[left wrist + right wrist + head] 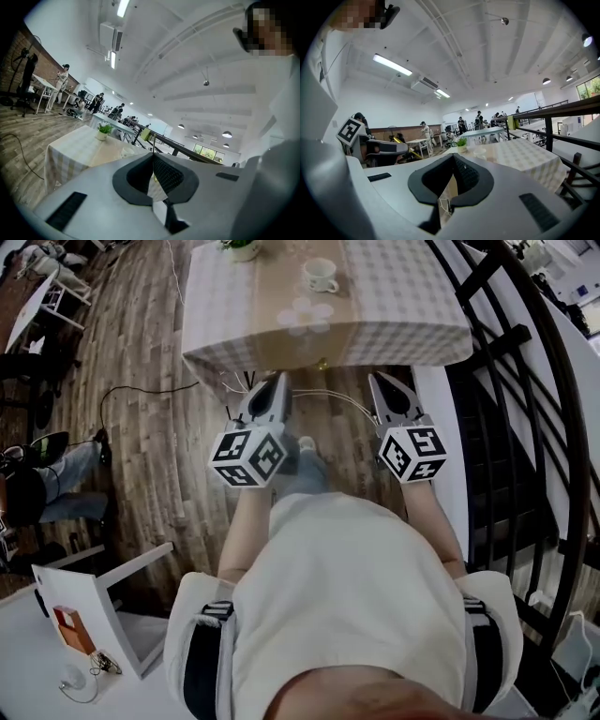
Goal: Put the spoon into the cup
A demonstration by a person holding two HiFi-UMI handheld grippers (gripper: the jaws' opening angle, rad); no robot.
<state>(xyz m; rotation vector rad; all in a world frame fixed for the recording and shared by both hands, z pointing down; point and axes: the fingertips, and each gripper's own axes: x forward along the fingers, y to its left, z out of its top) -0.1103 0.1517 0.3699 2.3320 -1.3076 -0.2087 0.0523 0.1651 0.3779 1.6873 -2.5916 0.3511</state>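
The white cup (320,276) stands on its saucer well back from the near edge of the cloth-covered counter (403,306), about midway along it. A small potted plant (242,247) sits at the far edge behind it, and a pale flower-shaped mat (307,313) lies nearer the front. The spoon cannot be picked out with any certainty. A small gold glint (322,363) at the counter's near edge may be it, but it is too small to tell.

The left gripper (277,381) and right gripper (379,381) are held side by side over the wooden floor (159,427), short of the counter. Both point roughly level towards it. Each has its jaws pressed together with nothing between them.

The task appears to be at the approach stage, with nothing yet picked up. The next move likely calls for closing on the counter's near edge, finding the spoon, and parting one pair of jaws to take it by the handle.
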